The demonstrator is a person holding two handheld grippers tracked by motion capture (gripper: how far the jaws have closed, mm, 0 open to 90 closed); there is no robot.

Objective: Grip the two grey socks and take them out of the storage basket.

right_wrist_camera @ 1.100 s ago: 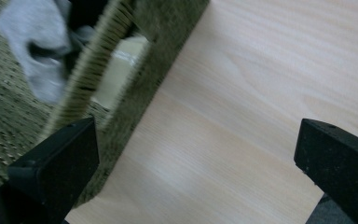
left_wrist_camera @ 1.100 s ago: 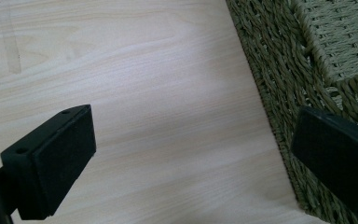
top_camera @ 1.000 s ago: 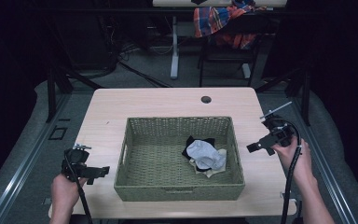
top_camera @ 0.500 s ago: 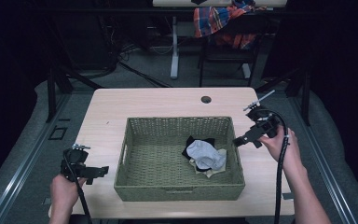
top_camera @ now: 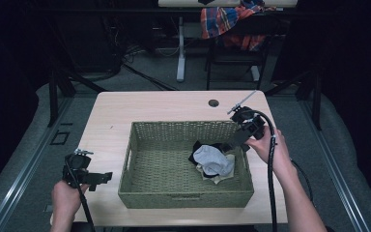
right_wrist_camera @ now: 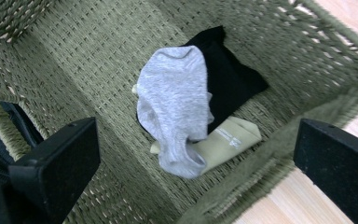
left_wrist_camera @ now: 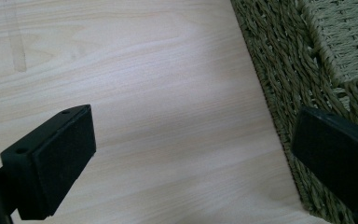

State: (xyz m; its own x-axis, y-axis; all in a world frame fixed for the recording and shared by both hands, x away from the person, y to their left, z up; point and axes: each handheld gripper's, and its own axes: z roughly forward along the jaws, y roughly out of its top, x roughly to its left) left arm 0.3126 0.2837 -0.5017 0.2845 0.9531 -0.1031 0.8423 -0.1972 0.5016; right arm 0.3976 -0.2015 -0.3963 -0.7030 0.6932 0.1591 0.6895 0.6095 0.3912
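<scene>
A green woven basket (top_camera: pixel 140 193) stands mid-table. In its right half lies a small heap of socks: a grey sock (top_camera: pixel 213 160) (right_wrist_camera: pixel 175 102) on top, a black one (top_camera: pixel 197 151) (right_wrist_camera: pixel 230 77) beneath it, and a pale yellow-green one (top_camera: pixel 217 178) (right_wrist_camera: pixel 226 142) at the bottom. My right gripper (top_camera: pixel 229 145) (right_wrist_camera: pixel 200 163) hangs open over the basket's right rim, pointing down at the heap without touching it. My left gripper (top_camera: pixel 105 179) (left_wrist_camera: pixel 200 158) is open low over the bare tabletop, left of the basket's near left corner (left_wrist_camera: pixel 307 93).
The light wooden table (top_camera: pixel 149 106) has a dark round grommet (top_camera: pixel 214 103) near its far edge. Beyond it stand a table leg (top_camera: pixel 180 53) and a chair draped with plaid cloth (top_camera: pixel 232 21). Bare wood surrounds the basket on all sides.
My right gripper has travelled left and toward the far side, from the table's right edge to above the basket's right rim. The left gripper and the socks have stayed put.
</scene>
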